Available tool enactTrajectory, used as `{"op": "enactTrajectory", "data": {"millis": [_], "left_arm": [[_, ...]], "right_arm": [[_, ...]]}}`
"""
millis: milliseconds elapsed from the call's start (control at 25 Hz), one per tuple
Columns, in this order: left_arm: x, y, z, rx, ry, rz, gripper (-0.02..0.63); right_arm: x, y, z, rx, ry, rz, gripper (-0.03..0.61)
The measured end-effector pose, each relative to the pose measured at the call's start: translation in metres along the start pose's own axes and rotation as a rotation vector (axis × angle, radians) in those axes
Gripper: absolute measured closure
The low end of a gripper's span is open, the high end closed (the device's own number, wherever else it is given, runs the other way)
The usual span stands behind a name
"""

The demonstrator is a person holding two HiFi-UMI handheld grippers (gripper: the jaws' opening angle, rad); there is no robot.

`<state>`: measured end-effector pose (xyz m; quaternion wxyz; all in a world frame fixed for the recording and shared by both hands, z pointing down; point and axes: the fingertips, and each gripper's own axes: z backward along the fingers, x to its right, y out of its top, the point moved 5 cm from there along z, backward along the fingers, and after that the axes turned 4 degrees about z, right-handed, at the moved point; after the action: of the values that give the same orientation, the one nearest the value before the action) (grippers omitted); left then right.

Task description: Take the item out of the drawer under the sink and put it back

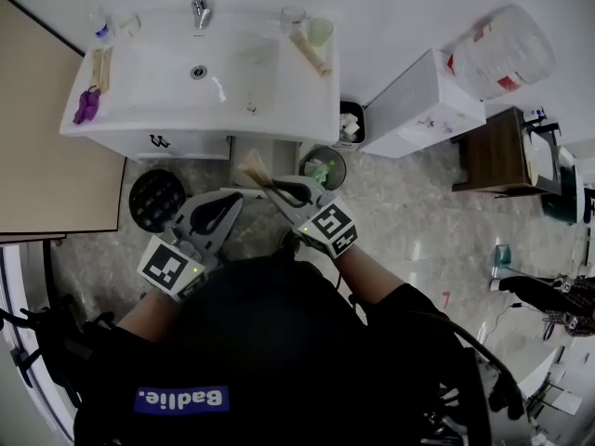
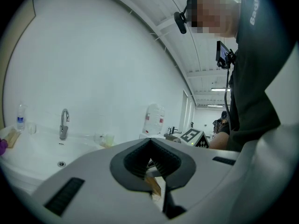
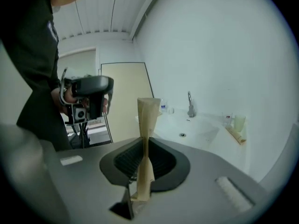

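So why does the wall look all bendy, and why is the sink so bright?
In the left gripper view the wide lens bends the wall and ceiling lines into curves, with black corners. The right gripper view bulges the same way, so the door leans. In the head view the white sink is nearly washed out, with faint shadows.
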<state>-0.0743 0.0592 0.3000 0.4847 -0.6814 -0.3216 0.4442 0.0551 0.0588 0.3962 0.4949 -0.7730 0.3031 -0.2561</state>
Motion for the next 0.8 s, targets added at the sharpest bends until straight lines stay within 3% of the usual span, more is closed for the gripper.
{"op": "enactTrajectory", "data": {"millis": [480, 680, 800], "left_arm": [[0.009, -0.003, -0.006, -0.018, -0.036, -0.004, 0.609], [0.012, -0.003, -0.012, 0.018, -0.039, 0.057, 0.609], [0.009, -0.006, -0.012, -0.003, -0.039, 0.046, 0.609]], "right_arm": [[-0.022, 0.050, 0.050, 0.175, -0.022, -0.034, 0.541], [-0.028, 0.064, 0.060, 0.234, -0.031, -0.051, 0.541], [-0.028, 0.069, 0.062, 0.242, -0.036, -0.046, 0.541]]}}
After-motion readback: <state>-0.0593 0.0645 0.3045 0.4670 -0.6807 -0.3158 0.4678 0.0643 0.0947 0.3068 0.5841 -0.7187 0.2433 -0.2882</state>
